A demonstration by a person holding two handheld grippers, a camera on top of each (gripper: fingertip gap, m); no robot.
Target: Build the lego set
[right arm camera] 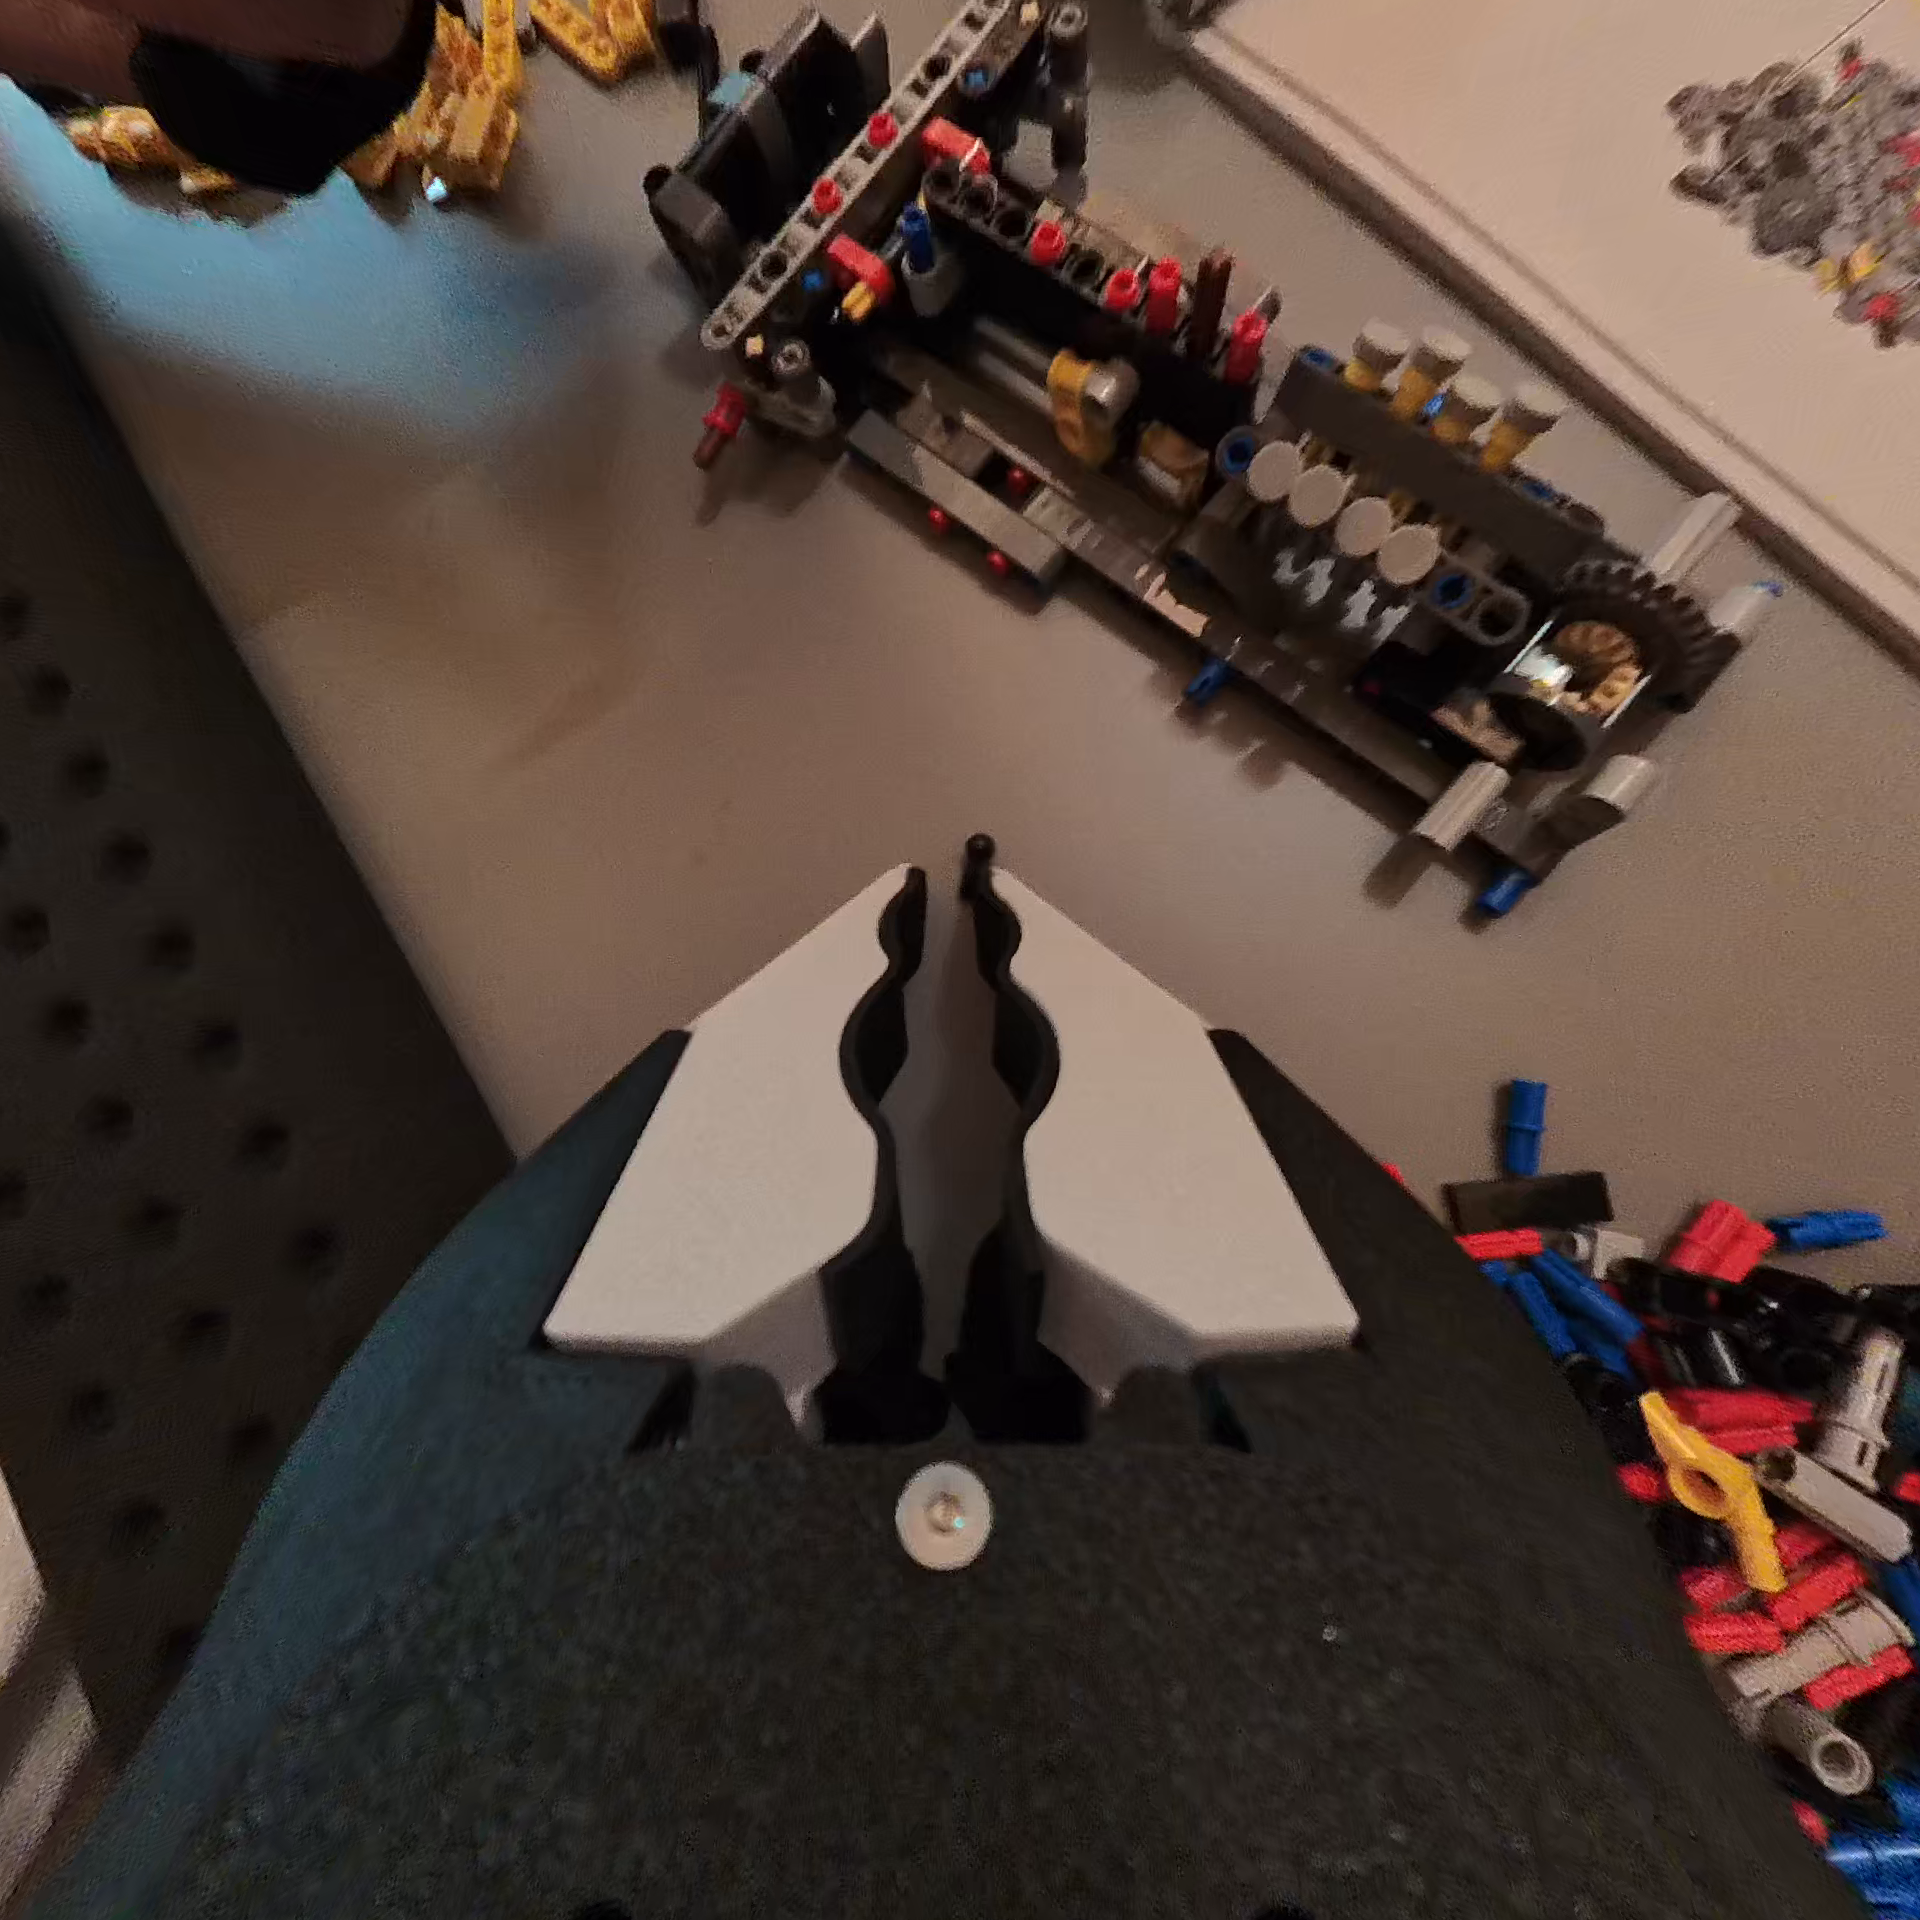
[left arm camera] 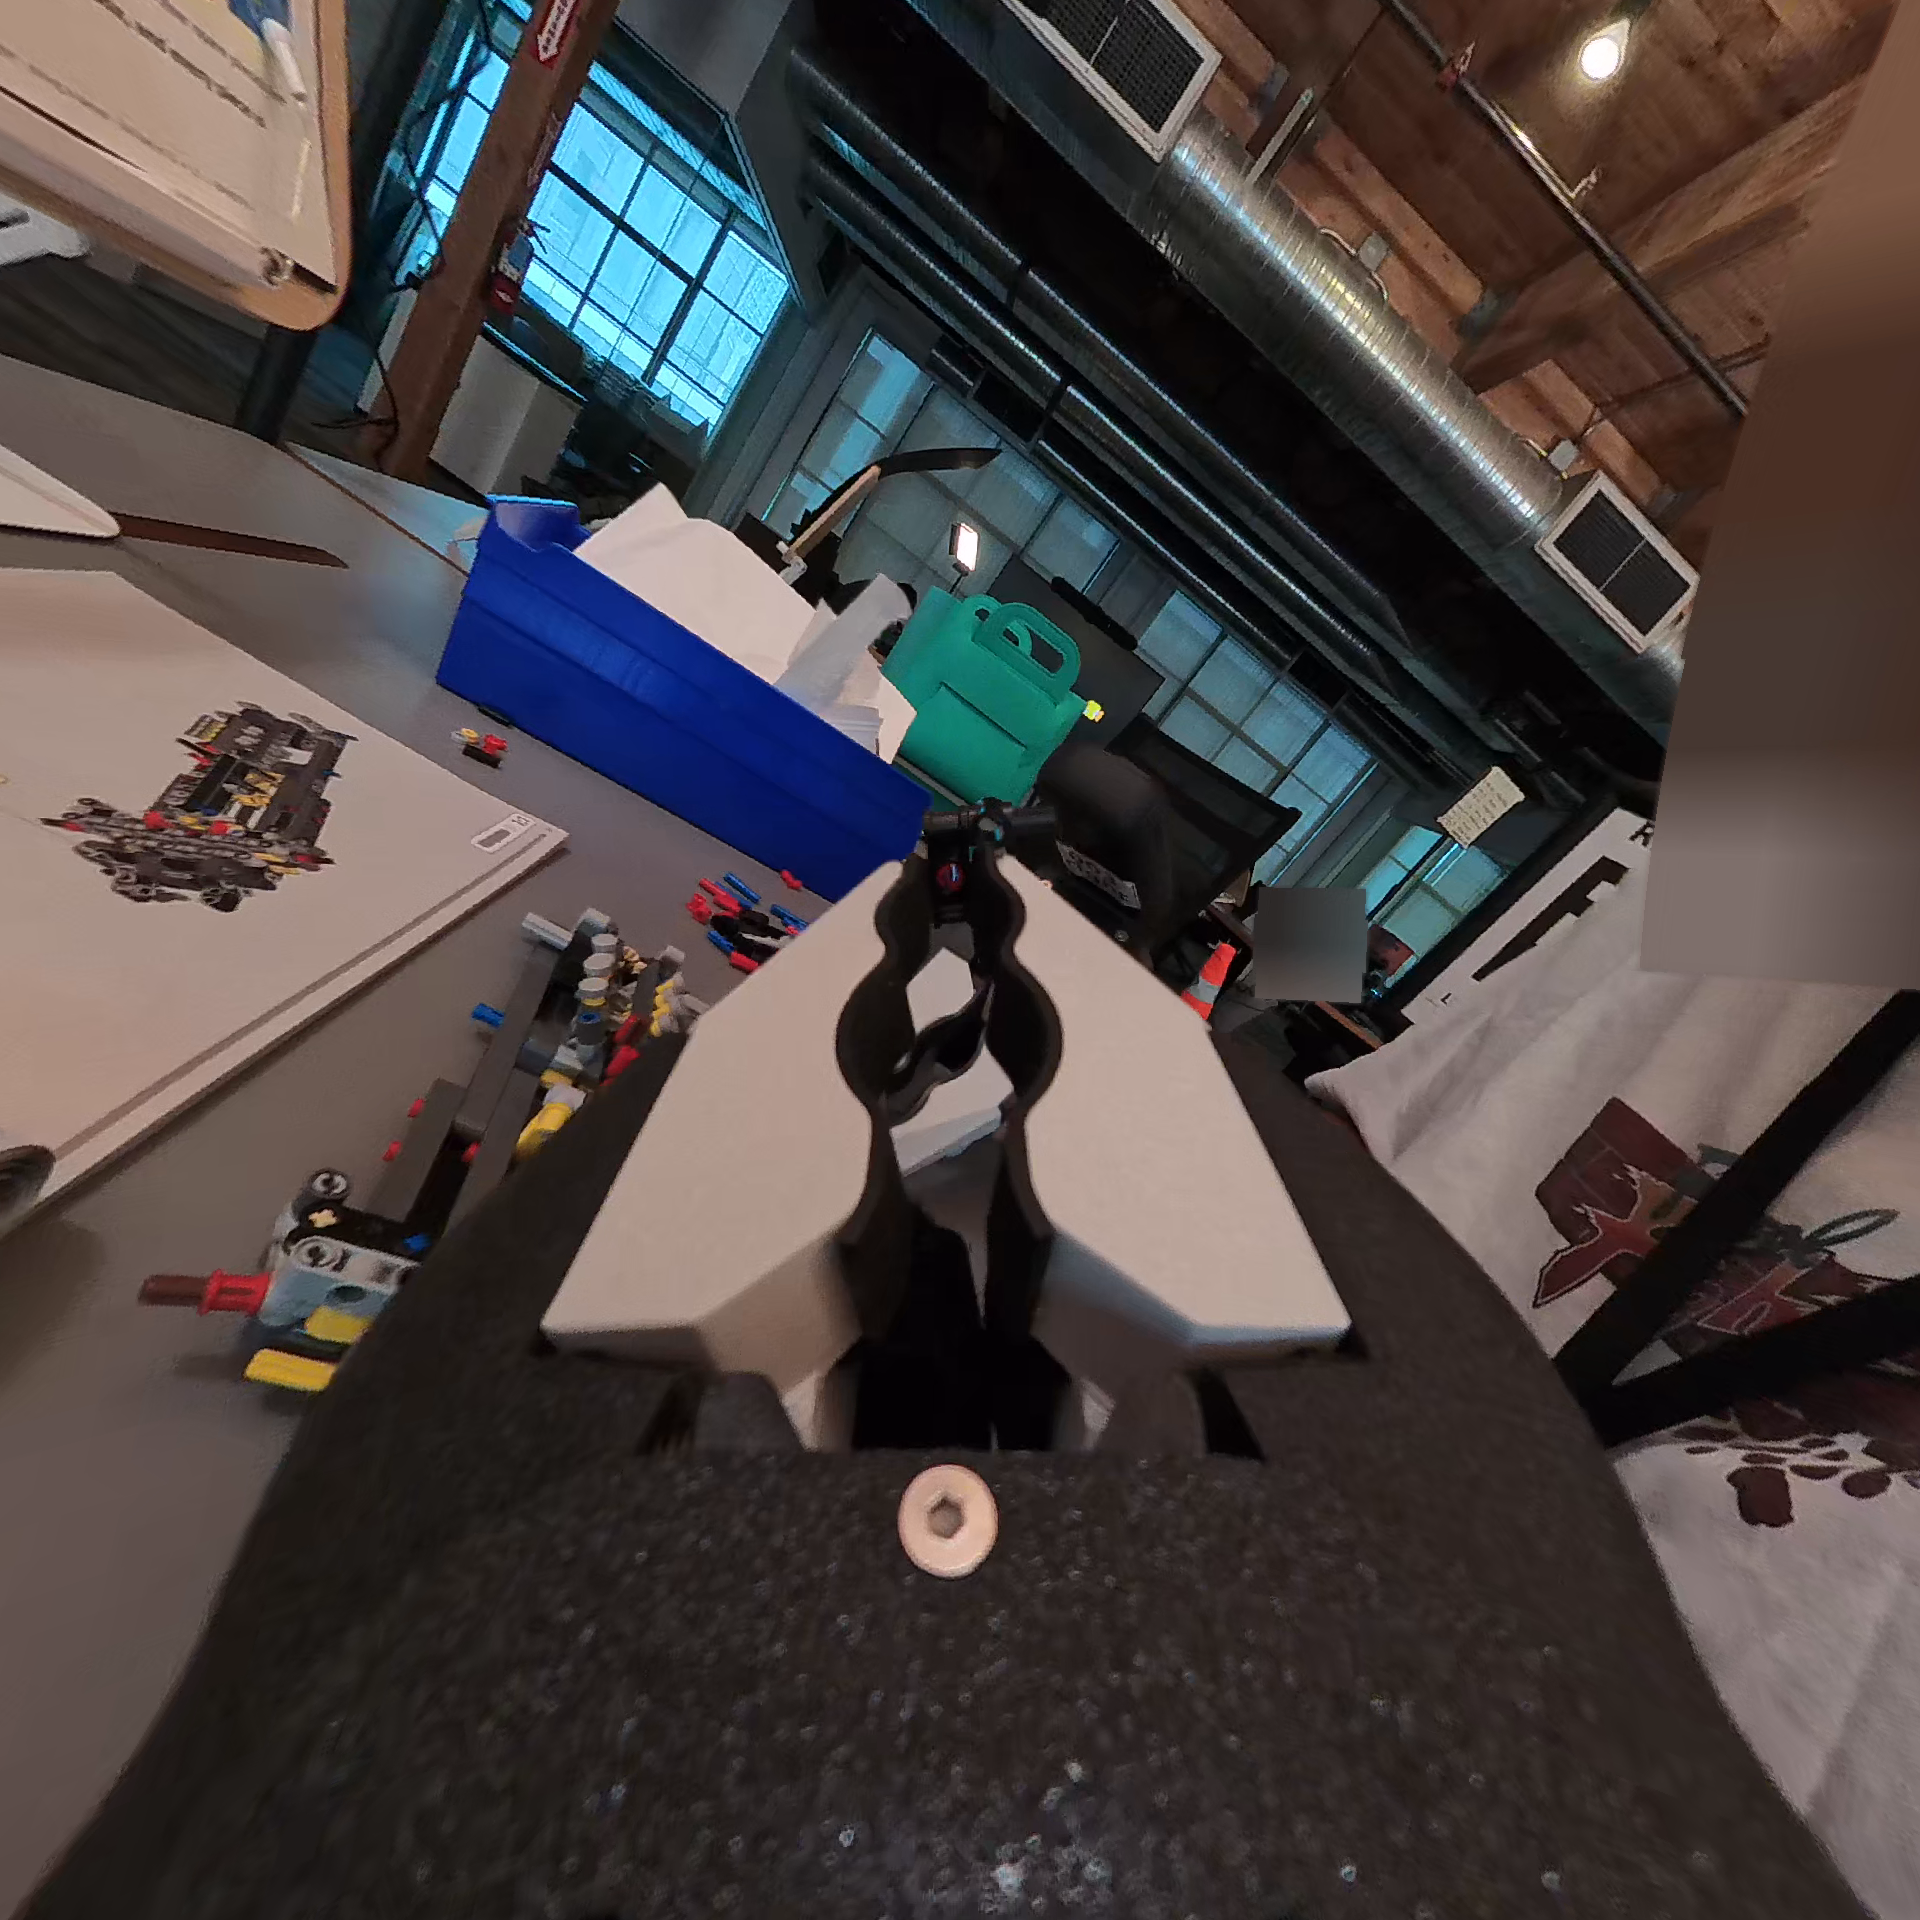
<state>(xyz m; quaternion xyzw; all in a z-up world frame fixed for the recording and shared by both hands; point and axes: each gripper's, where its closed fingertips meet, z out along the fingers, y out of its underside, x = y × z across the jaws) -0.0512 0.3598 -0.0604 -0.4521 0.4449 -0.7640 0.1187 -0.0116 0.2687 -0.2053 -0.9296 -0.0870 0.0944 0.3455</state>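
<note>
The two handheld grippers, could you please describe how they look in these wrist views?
The left gripper and the right gripper look identical: a coarse, speckled black body with one pale round screw at its centre, carrying two light grey wedge-shaped fingers lined with wavy black pads. No cables or markings are visible.

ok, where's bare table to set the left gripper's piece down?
Free: grey table between the right gripper and the lego chassis. Crowded: loose pin pile lower right, yellow beams top left, instruction booklet beyond the chassis.

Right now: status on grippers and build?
Left gripper shut on small black pin assembly, held aloft. Right gripper nearly closed, empty. Grey-black chassis build on table, unobstructed.
</note>
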